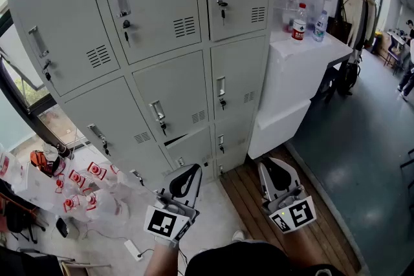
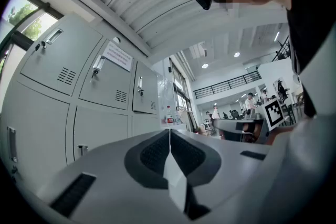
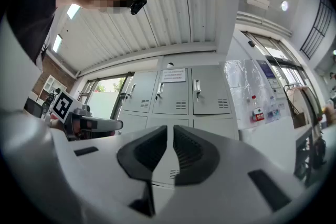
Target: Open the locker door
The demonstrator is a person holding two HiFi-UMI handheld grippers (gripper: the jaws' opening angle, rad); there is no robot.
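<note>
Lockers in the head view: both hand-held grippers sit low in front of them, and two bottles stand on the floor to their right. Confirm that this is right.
One thing is wrong: the red-labelled bottle and the clear bottle stand on the white counter right of the lockers, not on the floor, as the head view shows. The rest holds.

Pale grey lockers (image 1: 174, 94) stand ahead of the left gripper (image 1: 191, 169) and right gripper (image 1: 270, 166), both white with dark grey ribbed pads (image 3: 149, 152) and black-and-white square markers. Brown planks (image 1: 242, 194) run under the right gripper, and red-and-white packets (image 1: 77, 179) lie left of the left gripper.
</note>
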